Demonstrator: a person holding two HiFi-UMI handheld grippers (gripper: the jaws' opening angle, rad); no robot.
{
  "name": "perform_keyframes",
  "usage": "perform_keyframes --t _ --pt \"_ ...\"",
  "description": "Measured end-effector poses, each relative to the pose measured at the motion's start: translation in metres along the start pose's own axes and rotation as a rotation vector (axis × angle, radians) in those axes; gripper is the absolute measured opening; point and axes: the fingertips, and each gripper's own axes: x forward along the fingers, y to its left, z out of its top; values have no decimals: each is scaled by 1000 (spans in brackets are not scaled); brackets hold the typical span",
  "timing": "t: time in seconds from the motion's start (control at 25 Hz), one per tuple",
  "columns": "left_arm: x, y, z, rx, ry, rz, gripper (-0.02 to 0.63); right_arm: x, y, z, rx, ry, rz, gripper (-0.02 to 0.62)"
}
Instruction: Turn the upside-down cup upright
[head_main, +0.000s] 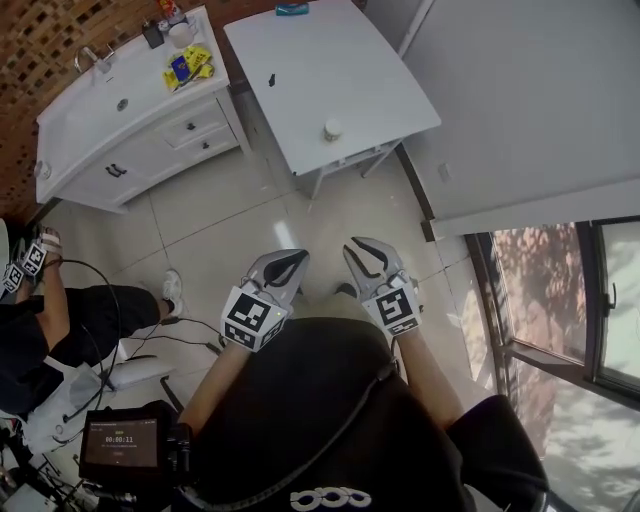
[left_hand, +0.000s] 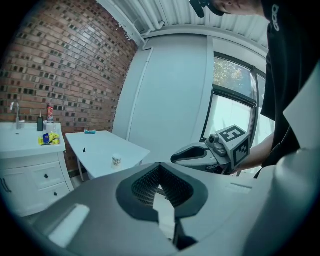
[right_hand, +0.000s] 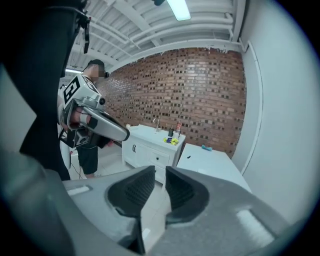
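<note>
A small white cup stands near the front edge of the white table, far ahead of both grippers. It also shows in the left gripper view, too small to tell which way up it is. My left gripper hangs over the tiled floor with its tips together and nothing in them. Beside it, my right gripper has a narrow gap between its pads, with nothing in the gap. Each gripper shows in the other's view, the right gripper and the left gripper.
A white vanity with a sink stands left of the table, with bottles and yellow packets on it. A blue item lies at the table's far end. A seated person, cables and a screen device are at the left. A window is at the right.
</note>
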Motion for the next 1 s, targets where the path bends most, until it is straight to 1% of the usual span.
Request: perform_keyframes --t 0.08,0.12,0.16,0.32,0.44,0.56,0.72,0.84,1.0 --pt "0 -12 0 15 0 2 14 -14 2 5 -12 -31 -16 15" --pt "0 -17 -1 21 0 5 14 -20 3 6 -4 -46 -16 -4" --pt "0 -23 0 24 -1 8 14 -26 4 7 10 -59 -12 -8" --pt "3 -55 3 30 -21 2 14 -56 12 9 59 -93 19 -8" --pt "13 -76 0 65 -6 1 14 -77 12 11 88 -117 30 -8" --pt "25 -97 -7 76 2 10 14 -96 13 5 117 -155 59 -8" --pt "42 -117 -17 92 16 4 14 -111 14 -8 108 -170 91 -8" --pt "34 -124 -15 101 8 1 14 -115 24 -3 99 -170 114 -8" --pt "18 -124 -12 110 -6 4 14 -115 32 7 93 -171 108 -8"
